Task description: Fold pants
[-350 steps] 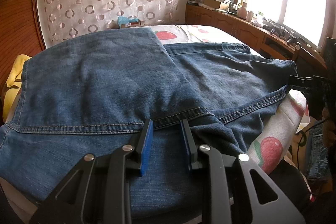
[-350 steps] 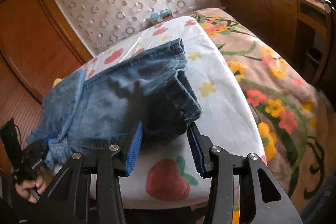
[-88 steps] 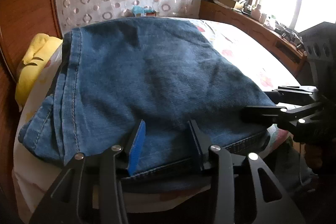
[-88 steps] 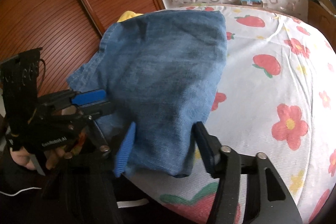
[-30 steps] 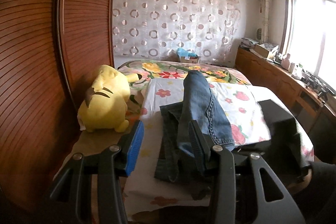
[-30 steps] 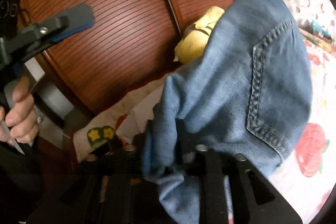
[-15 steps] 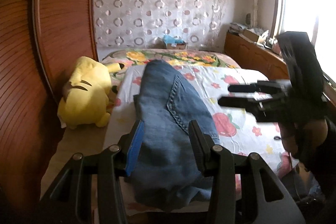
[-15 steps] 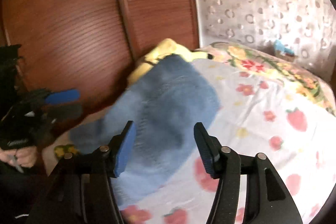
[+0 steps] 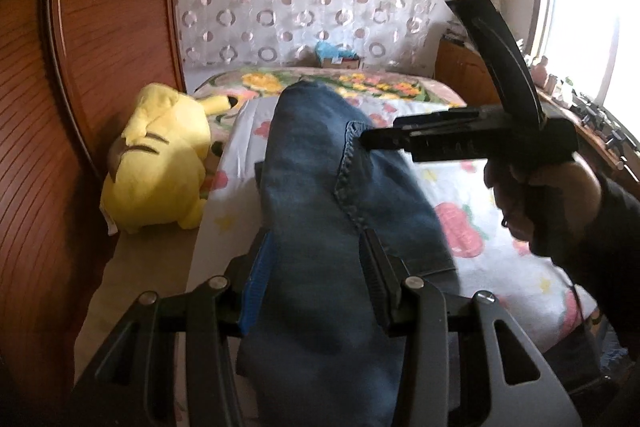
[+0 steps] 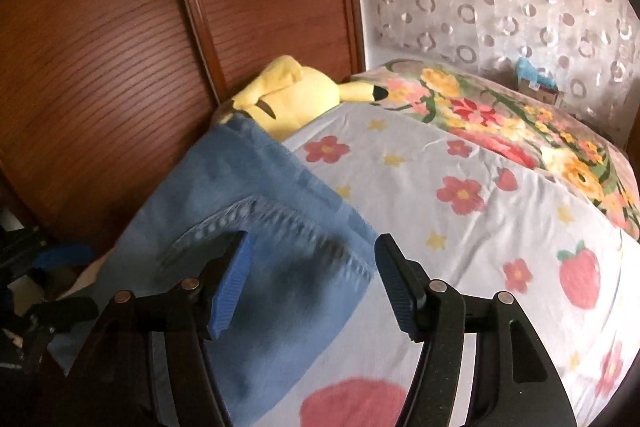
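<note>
Black claw (image 9: 316,283), blue pad, dark sleeve (image 9: 600,227)

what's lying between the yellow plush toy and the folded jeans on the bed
Nothing: in the left wrist view only a narrow strip of bedsheet separates the yellow plush toy from the folded jeans.

Window (image 9: 580,27) glare, motion blur, fisheye edges

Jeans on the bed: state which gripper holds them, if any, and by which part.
The left gripper has the folded jeans between its fingers at their near end. Whether the pads press cannot be told. The right gripper has just been opening; it holds nothing.
</note>
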`<state>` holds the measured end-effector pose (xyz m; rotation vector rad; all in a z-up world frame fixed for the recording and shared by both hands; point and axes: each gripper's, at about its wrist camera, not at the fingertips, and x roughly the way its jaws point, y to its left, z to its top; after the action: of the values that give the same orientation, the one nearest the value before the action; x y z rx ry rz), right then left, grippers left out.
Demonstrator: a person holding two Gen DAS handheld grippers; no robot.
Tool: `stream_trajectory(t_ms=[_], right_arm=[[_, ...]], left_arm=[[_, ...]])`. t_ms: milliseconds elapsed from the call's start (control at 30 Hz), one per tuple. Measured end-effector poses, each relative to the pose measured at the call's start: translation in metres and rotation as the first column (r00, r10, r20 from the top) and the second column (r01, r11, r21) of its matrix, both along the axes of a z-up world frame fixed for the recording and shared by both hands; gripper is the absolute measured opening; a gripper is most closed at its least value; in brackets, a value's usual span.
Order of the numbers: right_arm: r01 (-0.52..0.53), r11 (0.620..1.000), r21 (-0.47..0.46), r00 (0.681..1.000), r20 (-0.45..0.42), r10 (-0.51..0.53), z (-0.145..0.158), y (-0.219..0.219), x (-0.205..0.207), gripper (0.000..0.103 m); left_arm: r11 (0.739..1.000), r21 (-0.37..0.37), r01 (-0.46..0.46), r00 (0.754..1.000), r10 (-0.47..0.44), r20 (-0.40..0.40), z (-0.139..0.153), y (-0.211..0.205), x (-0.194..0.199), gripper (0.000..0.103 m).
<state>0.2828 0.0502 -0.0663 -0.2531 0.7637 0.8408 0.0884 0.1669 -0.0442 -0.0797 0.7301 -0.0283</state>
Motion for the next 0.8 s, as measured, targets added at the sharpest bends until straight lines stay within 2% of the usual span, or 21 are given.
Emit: stream_trajectory(t_ms=[167,300,433,567,633,800], right_arm=[[-0.014,0.999,-0.049,1.0,-0.02,0.013,-0.024,0.017,0.014,0.073],[-0.009,0.999,-0.039,0.999,-0.045,0.007,-0.037,0.016,0.021,0.085],[-0.017,0.999,-0.028,0.995,-0.094,0.014,-0.042,0.012,0.024,0.087],[-0.069,0.997,-0.045,0.986,-0.155,0.061,-0.048,0.011,0.017,0.088],[-0.072,0.996,-0.049,0.986,-0.154,0.064,-0.05,0.011,0.014,0.088],[-0.081,0.997,-0.009,0.972,-0.221,0.077,-0.058,0.006,0.02,0.088]], left_arm=[[0.999,-0.019,-0.039,0.997,0.038,-0.07,-0.03,0.011,0.004,0.043],[0.997,-0.055,-0.047,0.995,0.042,-0.089,-0.042,0.016,0.002,0.043],[0.997,-0.064,-0.042,0.995,0.036,-0.089,-0.043,0.016,0.003,0.043],[0.997,-0.063,-0.043,0.995,0.037,-0.093,-0.044,0.017,0.006,0.044],[0.997,-0.065,-0.045,0.995,0.039,-0.092,-0.043,0.016,0.006,0.044],[0.996,-0.067,-0.052,0.995,0.046,-0.092,-0.044,0.016,0.006,0.044]])
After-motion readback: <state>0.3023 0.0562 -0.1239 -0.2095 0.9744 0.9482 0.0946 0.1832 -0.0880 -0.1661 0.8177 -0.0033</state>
